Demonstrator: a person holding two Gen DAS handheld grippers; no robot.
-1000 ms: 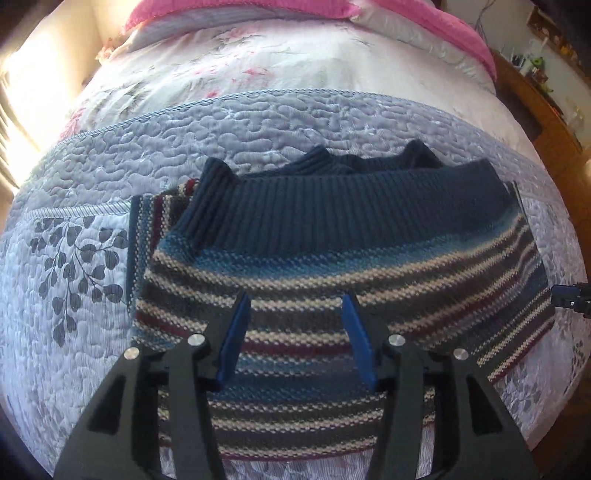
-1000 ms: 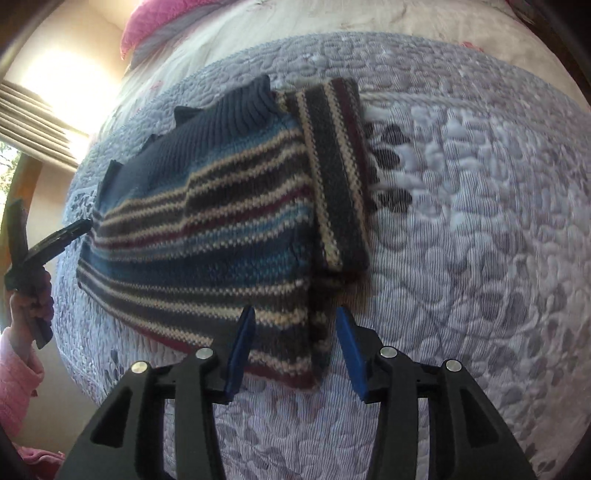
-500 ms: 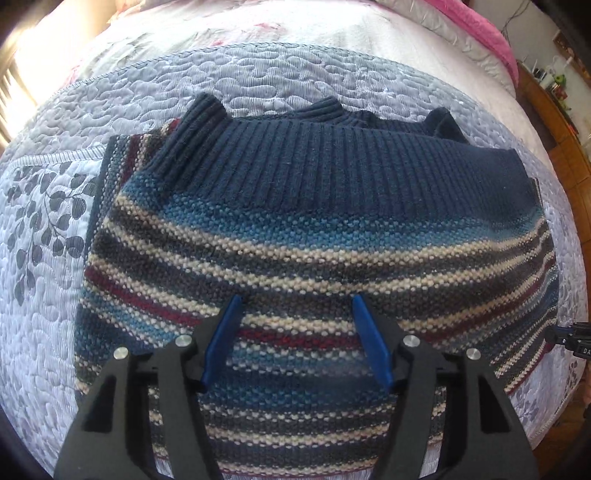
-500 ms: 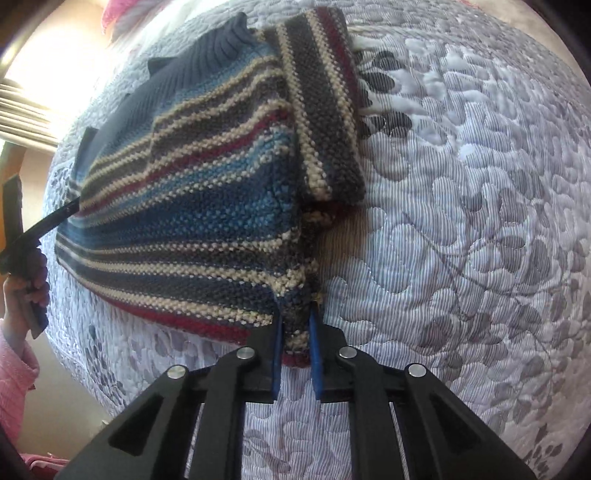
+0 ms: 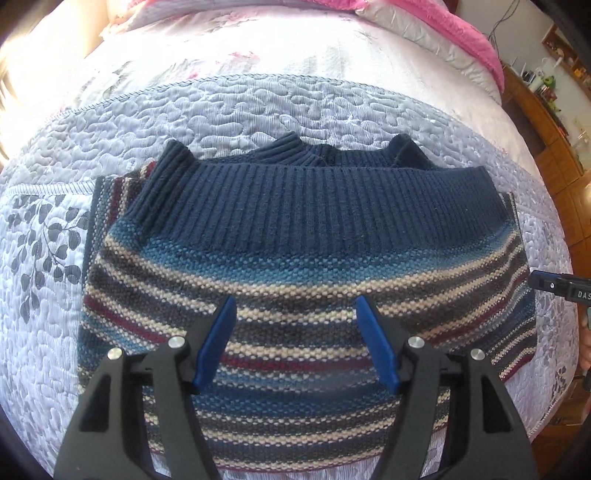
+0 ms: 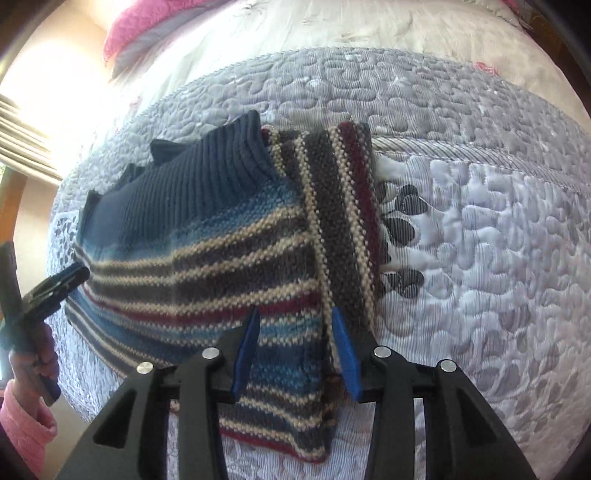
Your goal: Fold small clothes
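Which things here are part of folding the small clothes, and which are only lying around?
Part of the job:
- striped sweater
- left tongs, open
- right tongs, open
- quilted bedspread under the sweater

Lying around:
- pink blanket at the head of the bed
- wooden cabinet beside the bed

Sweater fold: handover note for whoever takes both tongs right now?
Left tongs: open, over the middle of the striped sweater, holding nothing.
Right tongs: open, straddling the sweater's near corner, not clamped.
Sweater lies flat on the grey quilt, navy ribbed hem folded up over the body, one sleeve tucked along the side.
Done: sleeve in, first fold made.
Left: probably one more fold across and a tidy of the edges.
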